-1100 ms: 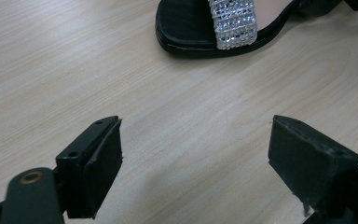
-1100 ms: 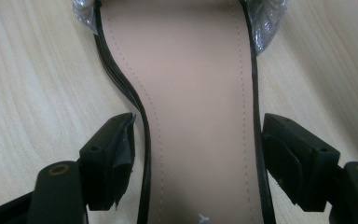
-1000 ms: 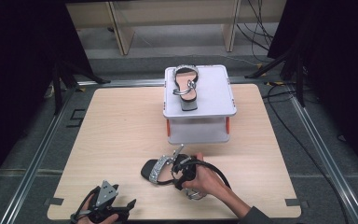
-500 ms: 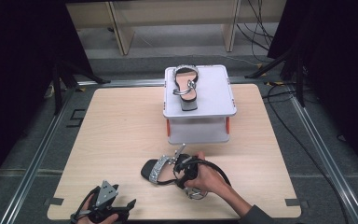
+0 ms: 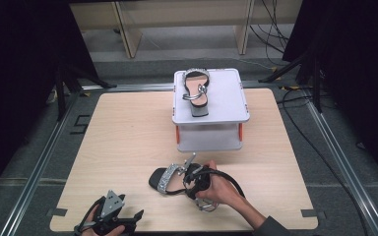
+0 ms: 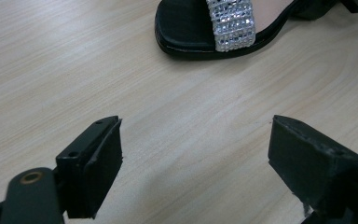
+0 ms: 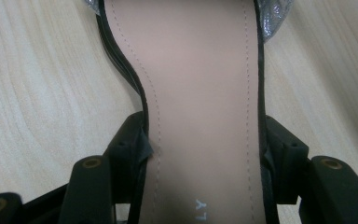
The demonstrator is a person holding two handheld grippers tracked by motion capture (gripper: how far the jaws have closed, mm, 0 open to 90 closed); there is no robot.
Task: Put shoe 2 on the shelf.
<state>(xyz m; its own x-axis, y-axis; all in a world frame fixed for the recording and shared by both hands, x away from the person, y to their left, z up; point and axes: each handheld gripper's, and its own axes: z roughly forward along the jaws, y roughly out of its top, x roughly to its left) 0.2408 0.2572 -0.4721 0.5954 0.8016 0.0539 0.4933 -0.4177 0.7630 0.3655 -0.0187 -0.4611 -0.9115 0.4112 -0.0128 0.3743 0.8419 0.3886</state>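
A black sandal (image 5: 163, 179) with a glittering silver toe strap lies on the wooden table (image 5: 128, 132), near the front centre. My right gripper (image 5: 193, 181) is shut on it: in the right gripper view the jaws press both edges of the tan insole (image 7: 205, 84) at its narrow waist, right gripper (image 7: 205, 149). The matching sandal (image 5: 197, 91) rests on a white two-tier stand (image 5: 226, 105) at the back. My left gripper (image 5: 130, 221) is at the front left, open (image 6: 193, 149) and holding nothing, with the sandal's toe (image 6: 200, 23) ahead of it.
The stand has red legs and an open lower shelf (image 5: 209, 137). Bare tabletop stretches to the left and right of the stand. A metal frame (image 5: 44, 157) borders the table, and cables (image 5: 295, 108) lie on the floor to the right.
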